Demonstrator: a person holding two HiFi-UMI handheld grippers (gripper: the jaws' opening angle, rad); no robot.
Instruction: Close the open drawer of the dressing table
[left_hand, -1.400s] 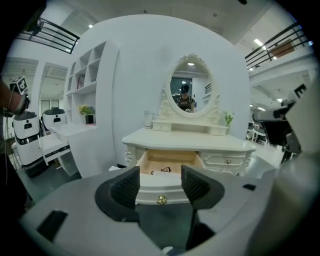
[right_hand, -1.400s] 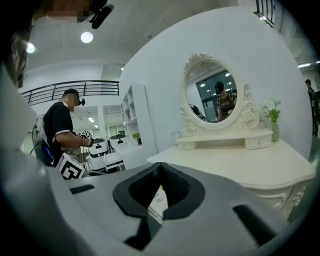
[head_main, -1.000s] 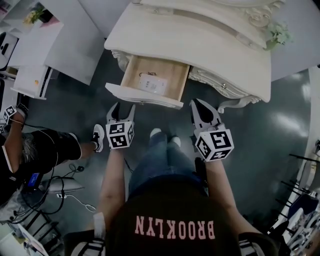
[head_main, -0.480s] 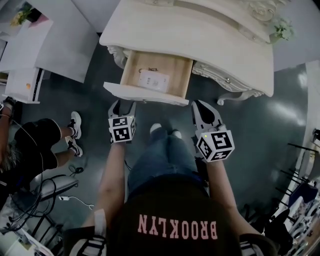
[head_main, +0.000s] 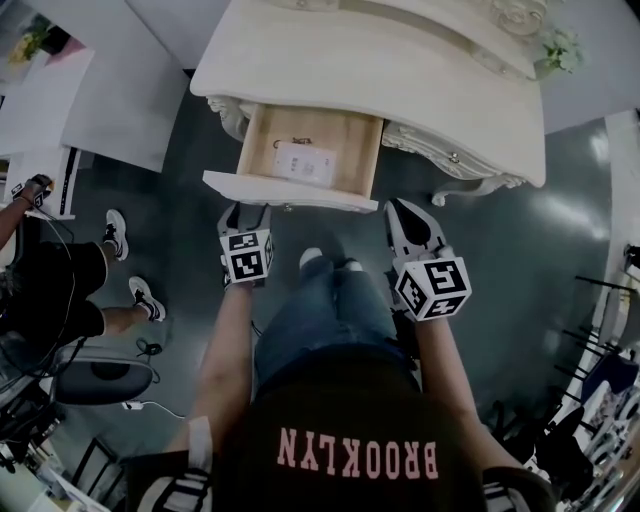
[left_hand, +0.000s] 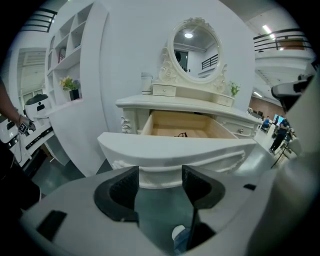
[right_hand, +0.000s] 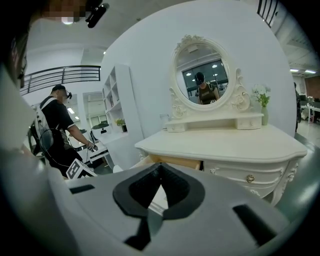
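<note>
The cream dressing table (head_main: 400, 90) has its left drawer (head_main: 280, 191) pulled out, with a white packet (head_main: 305, 164) lying inside. My left gripper (head_main: 245, 212) hovers just in front of the drawer's front panel, open and holding nothing. In the left gripper view the drawer front (left_hand: 175, 150) fills the space just beyond the left gripper (left_hand: 160, 187), near it but apart. My right gripper (head_main: 398, 207) is shut and empty, to the right of the drawer below the table edge. In the right gripper view the right gripper (right_hand: 159, 167) points at the table (right_hand: 225, 145) and its oval mirror (right_hand: 202, 80).
A second, closed drawer with a small knob (head_main: 453, 157) lies to the right of the open one. A bystander (head_main: 40, 290) stands at the left near a white desk (head_main: 90, 100) and a chair (head_main: 100, 380). Dark floor (head_main: 520, 260) surrounds my legs.
Both grippers have edged a little toward the table, the left one closing in on the drawer front. The bystander at the left has shifted further away.
</note>
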